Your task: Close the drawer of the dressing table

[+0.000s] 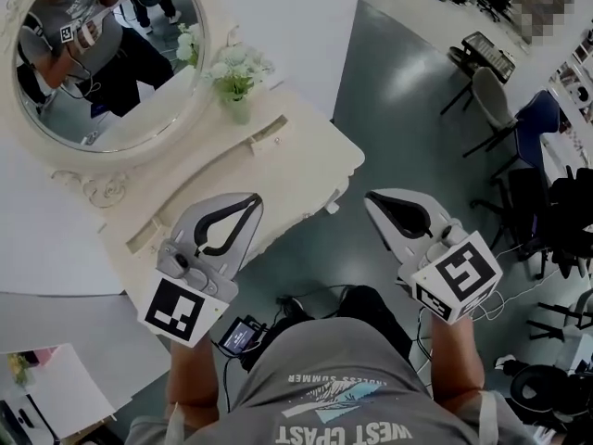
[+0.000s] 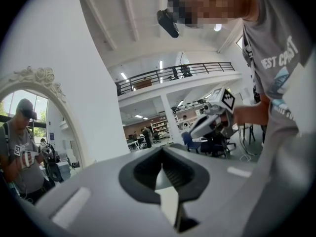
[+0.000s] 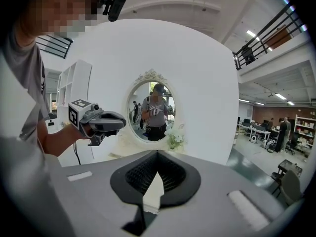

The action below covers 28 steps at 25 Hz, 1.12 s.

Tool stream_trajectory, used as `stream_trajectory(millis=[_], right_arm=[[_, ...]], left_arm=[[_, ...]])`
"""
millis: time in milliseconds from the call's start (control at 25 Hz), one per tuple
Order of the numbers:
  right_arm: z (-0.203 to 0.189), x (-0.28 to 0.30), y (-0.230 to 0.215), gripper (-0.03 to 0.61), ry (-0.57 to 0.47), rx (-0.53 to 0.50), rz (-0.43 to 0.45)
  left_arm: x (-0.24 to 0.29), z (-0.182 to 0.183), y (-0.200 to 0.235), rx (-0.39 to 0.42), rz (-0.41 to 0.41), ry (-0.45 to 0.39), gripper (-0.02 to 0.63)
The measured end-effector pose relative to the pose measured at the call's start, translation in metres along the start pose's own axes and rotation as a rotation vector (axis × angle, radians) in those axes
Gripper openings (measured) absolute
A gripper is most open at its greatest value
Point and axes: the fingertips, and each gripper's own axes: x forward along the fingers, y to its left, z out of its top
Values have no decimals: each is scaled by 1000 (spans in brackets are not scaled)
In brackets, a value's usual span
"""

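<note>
The cream dressing table [image 1: 296, 160] stands against a white wall, with an oval mirror [image 1: 102, 54] and a vase of white flowers [image 1: 236, 77] on it. No drawer shows standing out past its front edge; my left gripper hides part of that edge. My left gripper [image 1: 252, 199] hovers over the table's front edge, jaws shut and empty. My right gripper [image 1: 373, 196] hangs over the floor just right of the table's corner, also shut and empty. In the right gripper view the mirror [image 3: 150, 110] and flowers [image 3: 174, 139] lie ahead, beyond the shut jaws.
Chairs [image 1: 496, 100] and dark equipment [image 1: 556, 221] crowd the grey-green floor at the right. Cables and a small device [image 1: 243, 336] hang at the person's waist. A white shelf corner [image 1: 46, 387] sits at the lower left.
</note>
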Motion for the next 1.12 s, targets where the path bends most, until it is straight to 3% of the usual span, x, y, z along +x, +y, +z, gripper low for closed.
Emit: stream_trajectory(millis=[200, 400, 560, 640, 1120], right_arm=[[12, 37, -8, 2, -9, -29, 81], [20, 75, -20, 1, -34, -55, 155], [25, 112, -32, 2, -40, -90, 289], [24, 130, -42, 2, -30, -97, 338], [7, 203, -62, 2, 12, -123, 494]], left_arm=[[-8, -11, 24, -4, 77, 34, 3], [-3, -13, 48, 86, 123, 40, 3], [-8, -26, 69, 0, 260, 138, 3], [-6, -29, 78, -3, 304, 170, 3], [9, -60, 111, -66, 446, 233, 3]])
